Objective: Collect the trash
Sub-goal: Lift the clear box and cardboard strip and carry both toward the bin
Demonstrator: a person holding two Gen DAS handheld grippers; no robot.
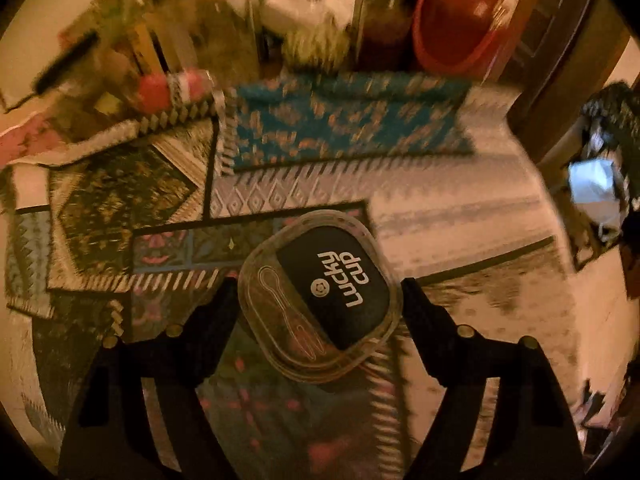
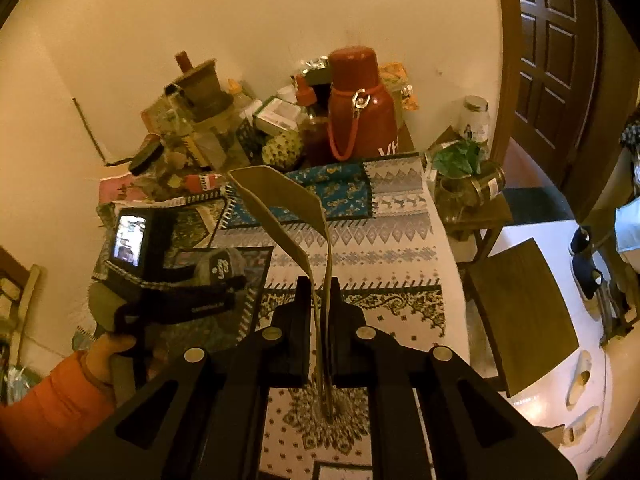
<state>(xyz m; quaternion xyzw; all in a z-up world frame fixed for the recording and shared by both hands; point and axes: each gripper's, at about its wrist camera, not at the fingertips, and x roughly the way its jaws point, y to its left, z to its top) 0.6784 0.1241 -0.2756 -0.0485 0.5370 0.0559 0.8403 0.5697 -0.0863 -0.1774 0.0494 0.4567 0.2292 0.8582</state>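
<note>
Two grippers: my left gripper [image 1: 320, 292] hugs the light, slippery lid [image 1: 320, 294] by its rims at 9 and 3; my right gripper [image 2: 321, 292] pinches the floppy bag [image 2: 288, 204].

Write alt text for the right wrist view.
The black right gripper is shut on a flat strip of brown paper bag, held above a table covered in a patterned cloth. To the left, a hand in an orange sleeve holds the left gripper over a clear-lidded container; a red flask stands behind.
</note>
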